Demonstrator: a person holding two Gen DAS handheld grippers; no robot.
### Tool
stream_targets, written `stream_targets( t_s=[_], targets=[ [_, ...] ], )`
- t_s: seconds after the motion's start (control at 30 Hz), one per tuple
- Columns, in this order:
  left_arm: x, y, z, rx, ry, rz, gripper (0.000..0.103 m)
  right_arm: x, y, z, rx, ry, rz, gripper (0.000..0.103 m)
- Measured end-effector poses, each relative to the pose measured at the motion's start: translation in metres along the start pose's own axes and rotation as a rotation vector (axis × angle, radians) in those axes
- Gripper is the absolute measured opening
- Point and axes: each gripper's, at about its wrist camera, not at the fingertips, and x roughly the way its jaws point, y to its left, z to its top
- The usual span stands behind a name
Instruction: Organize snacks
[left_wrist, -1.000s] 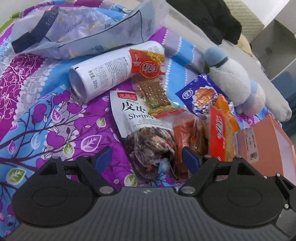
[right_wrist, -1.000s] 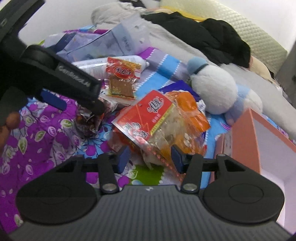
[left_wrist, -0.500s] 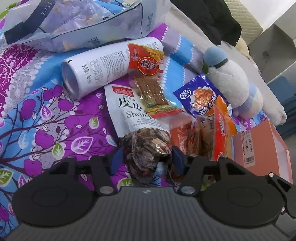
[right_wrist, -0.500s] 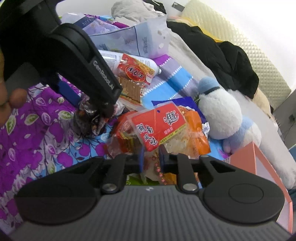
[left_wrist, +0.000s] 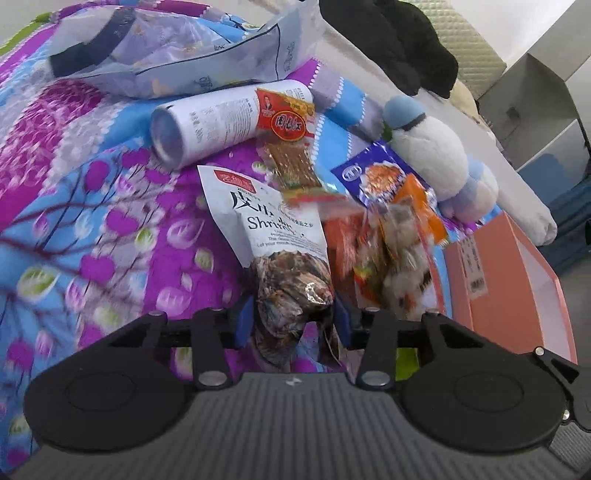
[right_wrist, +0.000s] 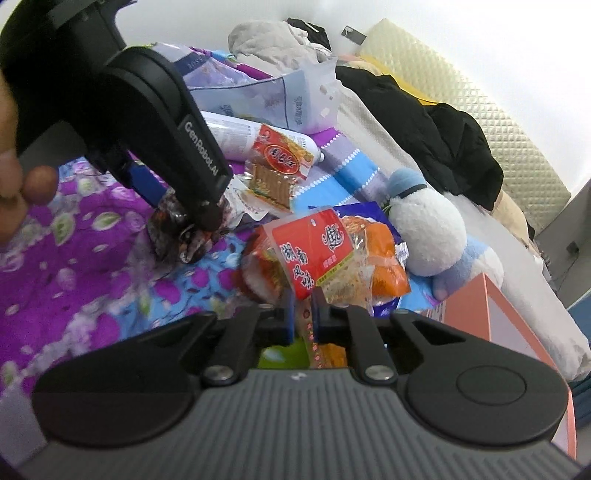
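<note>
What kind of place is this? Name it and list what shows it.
Most likely a bedroom, with the snacks spread on a bed: a floral quilt lies under everything, a quilted headboard stands behind, and a plush toy and black clothes lie on top.

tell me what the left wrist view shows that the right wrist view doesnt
Only the left wrist view: the can's open end and the "Shrimp" print on the shrimp bag that the left gripper is shut on.
Only the right wrist view: the left gripper from outside, a fingertip, and the right gripper shut on the red pack.
Both: plush toy, orange box, floral sheet.
</note>
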Motion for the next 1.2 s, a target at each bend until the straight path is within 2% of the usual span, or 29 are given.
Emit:
stream_targets(
  t_s=[0.1, 0.17, 0.37, 0.63, 0.83, 0.9, 0.93, 1.0, 1.03, 1.07, 1.13, 1.2],
  targets=[
    [-0.019, -0.001, -0.017, 0.02, -0.006, -0.008, 0.05, -0.022, 0.007, -0.005, 0.01, -0.011, 0.006, 0.009],
    [-0.032, 0.0, -0.029, 0.029, -0.008, -0.013, 0.05, -0.035, 0.013, -0.009, 0.028, -0.013, 0.012, 0.003],
    [-0.068, 0.006, -0.07, 0.042, -0.01, -0.013, 0.05, -0.07, 0.034, -0.023, 0.067, 0.011, 0.011, 0.003],
    [-0.097, 0.015, -0.118, 0.047, 0.013, 0.012, 0.05, -0.108, 0.059, -0.045, 0.07, 0.023, 0.043, 0.003],
    [-0.108, 0.015, -0.134, 0.086, 0.021, 0.031, 0.052, -0.131, 0.061, -0.063, 0.125, 0.036, 0.045, 0.006],
    [-0.109, 0.014, -0.136, 0.095, 0.013, 0.035, 0.058, -0.134, 0.058, -0.069, 0.187, 0.044, 0.068, 0.007],
    [-0.108, 0.013, -0.135, 0.105, 0.019, 0.046, 0.061, -0.135, 0.054, -0.072, 0.228, 0.042, 0.083, 0.01],
    [-0.11, 0.011, -0.136, 0.106, 0.022, 0.058, 0.062, -0.137, 0.049, -0.078, 0.302, 0.038, 0.104, 0.029],
    [-0.112, 0.01, -0.137, 0.102, 0.016, 0.048, 0.064, -0.136, 0.047, -0.081, 0.336, 0.043, 0.117, 0.05],
    [-0.114, 0.01, -0.138, 0.095, 0.012, 0.04, 0.068, -0.136, 0.043, -0.084, 0.381, 0.045, 0.144, 0.066],
    [-0.118, 0.011, -0.139, 0.08, 0.006, 0.027, 0.073, -0.138, 0.033, -0.092, 0.489, 0.04, 0.21, 0.07],
    [-0.119, 0.011, -0.139, 0.083, 0.015, 0.017, 0.079, -0.138, 0.028, -0.099, 0.559, 0.045, 0.235, 0.071]
  ],
)
